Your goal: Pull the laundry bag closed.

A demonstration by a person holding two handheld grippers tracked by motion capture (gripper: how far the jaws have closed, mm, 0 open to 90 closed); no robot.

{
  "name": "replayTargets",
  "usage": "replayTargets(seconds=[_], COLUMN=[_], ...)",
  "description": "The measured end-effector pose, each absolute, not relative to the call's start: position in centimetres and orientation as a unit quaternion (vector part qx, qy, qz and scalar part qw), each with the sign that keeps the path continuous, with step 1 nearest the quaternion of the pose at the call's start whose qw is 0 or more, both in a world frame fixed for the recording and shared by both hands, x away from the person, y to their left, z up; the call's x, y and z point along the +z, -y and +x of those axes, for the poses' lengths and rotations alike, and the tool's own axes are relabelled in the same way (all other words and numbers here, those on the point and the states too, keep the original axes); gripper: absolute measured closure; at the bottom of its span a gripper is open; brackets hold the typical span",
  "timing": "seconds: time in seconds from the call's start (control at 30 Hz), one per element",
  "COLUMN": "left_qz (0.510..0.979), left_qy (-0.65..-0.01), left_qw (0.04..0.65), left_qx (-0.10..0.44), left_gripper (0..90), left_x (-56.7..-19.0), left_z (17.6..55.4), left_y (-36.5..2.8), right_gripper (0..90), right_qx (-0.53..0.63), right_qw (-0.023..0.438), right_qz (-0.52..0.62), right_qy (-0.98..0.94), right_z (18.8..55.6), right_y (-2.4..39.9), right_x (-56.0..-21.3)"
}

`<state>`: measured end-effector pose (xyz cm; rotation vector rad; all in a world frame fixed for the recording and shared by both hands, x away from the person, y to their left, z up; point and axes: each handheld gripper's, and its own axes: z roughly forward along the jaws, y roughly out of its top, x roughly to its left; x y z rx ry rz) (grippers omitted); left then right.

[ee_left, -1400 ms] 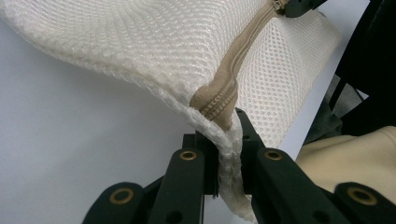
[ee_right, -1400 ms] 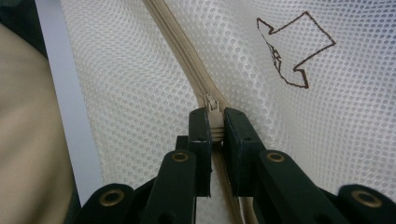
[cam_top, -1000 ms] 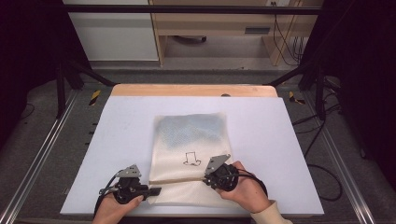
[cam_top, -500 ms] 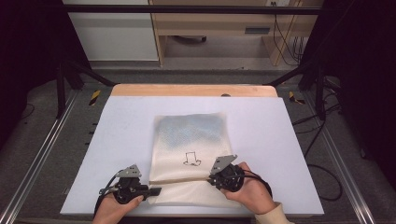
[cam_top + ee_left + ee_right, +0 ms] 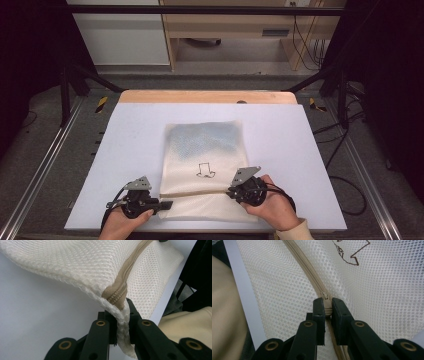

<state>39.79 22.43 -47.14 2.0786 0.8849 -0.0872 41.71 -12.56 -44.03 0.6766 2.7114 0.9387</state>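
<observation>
a cream mesh laundry bag (image 5: 205,165) is laid flat on the white table top (image 5: 130,135), roughly centred, long side running away from the person. a bluish item is seen through the mesh in the far half. a small dark line drawing (image 5: 205,170) is printed near the middle of the bag.

a tan zipper (image 5: 197,191) is run across the near part of the bag, side to side, just below the drawing.

left gripper (image 5: 162,204): held at the bag's near-left edge. in the left gripper view the jaws are closed narrow on the bag's edge (image 5: 122,322), right where the zipper's end (image 5: 116,296) meets the seam. the mesh is pinched between the pads and lifted slightly off the table there, with the fabric curving up and away.

right gripper (image 5: 231,191): held at the right end of the zipper line, inside the bag's right edge. in the right gripper view the jaws are closed narrow on a zipper part (image 5: 326,305), probably the slider or pull; which one cannot be told, as it is mostly covered by the pads. the zipper tape (image 5: 304,267) is seen running away from the jaws, up-left across the mesh.

both hands are kept at the near edge of the table, well apart, with the bag stretched between them along the zipper. a cream sleeve (image 5: 295,231) is seen at the right wrist.
</observation>
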Motion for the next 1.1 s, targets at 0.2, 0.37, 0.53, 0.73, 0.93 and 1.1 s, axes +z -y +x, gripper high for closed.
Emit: replayTargets(seconds=[0.2, 0.37, 0.53, 0.73, 0.93, 1.1], left_qz=[0.831, 0.832, 0.832, 0.832, 0.832, 0.832], left_qy=[-0.355, -0.355, -0.355, -0.356, -0.356, -0.357], left_qw=[0.426, 0.425, 0.425, 0.424, 0.424, 0.424], left_qx=[-0.034, -0.034, -0.034, -0.034, -0.033, -0.034], left_gripper=[84.1, 84.1, 84.1, 84.1, 84.1, 84.1], left_x=[-47.2, -47.2, -47.2, -47.2, -47.2, -47.2], left_z=[39.8, 39.8, 39.8, 39.8, 39.9, 39.9], left_y=[-22.5, -22.5, -22.5, -22.5, -22.5, -22.5], right_gripper=[81.9, 81.9, 81.9, 81.9, 81.9, 81.8], right_qx=[0.315, 0.318, 0.319, 0.320, 0.322, 0.320], right_qw=[0.101, 0.101, 0.102, 0.102, 0.102, 0.105], right_qz=[0.233, 0.238, 0.244, 0.245, 0.250, 0.252], right_qy=[-0.914, -0.912, -0.910, -0.909, -0.907, -0.907], right_z=[41.6, 41.5, 41.4, 41.3, 41.3, 41.3], right_y=[13.2, 13.6, 14.0, 14.2, 14.5, 14.8], right_x=[-44.1, -44.2, -44.3, -44.4, -44.4, -44.5])
